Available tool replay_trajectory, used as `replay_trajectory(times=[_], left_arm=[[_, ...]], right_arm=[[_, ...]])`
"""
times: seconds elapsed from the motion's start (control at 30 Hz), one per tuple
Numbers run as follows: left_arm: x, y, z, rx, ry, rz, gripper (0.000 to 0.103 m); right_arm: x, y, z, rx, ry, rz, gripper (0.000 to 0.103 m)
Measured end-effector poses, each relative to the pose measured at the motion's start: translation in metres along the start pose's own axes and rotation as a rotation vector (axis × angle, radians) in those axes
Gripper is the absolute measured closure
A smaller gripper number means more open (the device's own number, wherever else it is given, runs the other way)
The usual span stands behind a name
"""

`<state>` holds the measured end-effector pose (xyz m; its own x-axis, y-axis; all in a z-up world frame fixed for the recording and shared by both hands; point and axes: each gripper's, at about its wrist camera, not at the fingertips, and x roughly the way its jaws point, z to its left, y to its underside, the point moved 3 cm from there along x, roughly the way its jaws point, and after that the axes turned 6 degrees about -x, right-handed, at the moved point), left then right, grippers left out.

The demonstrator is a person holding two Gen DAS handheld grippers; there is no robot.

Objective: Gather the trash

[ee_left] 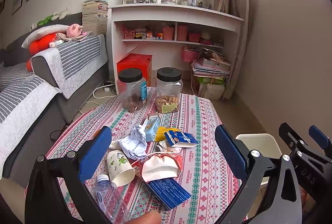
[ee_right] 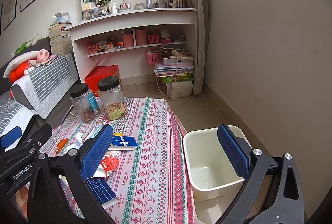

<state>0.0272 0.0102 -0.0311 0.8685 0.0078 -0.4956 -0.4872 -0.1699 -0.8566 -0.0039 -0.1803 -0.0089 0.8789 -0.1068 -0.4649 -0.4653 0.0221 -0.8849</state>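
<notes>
Litter lies heaped on the patterned tablecloth: a paper cup on its side, crumpled white paper, a small blue carton, a blue packet, a torn red-and-white wrapper, a blue leaflet and a clear plastic bottle. My left gripper hangs open above this heap, holding nothing. My right gripper is open too, over the table's right edge. A white bin stands on the floor beside the table, with nothing in it. The same wrapper peeks past my right gripper's left finger.
Two black-lidded clear jars of snacks stand at the table's far end. A grey sofa with striped covers runs along the left. White shelving and a red box stand beyond; tiled floor lies right of the table.
</notes>
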Motion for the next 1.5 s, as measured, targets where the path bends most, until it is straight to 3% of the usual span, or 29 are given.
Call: replay_trajectory(times=[1.5], left_arm=[[0.004,0.0027,0.0013,-0.001,-0.011,0.028,0.006]], right_arm=[[0.0036,-0.0017,-0.0067,0.001,-0.008,0.01,0.007]])
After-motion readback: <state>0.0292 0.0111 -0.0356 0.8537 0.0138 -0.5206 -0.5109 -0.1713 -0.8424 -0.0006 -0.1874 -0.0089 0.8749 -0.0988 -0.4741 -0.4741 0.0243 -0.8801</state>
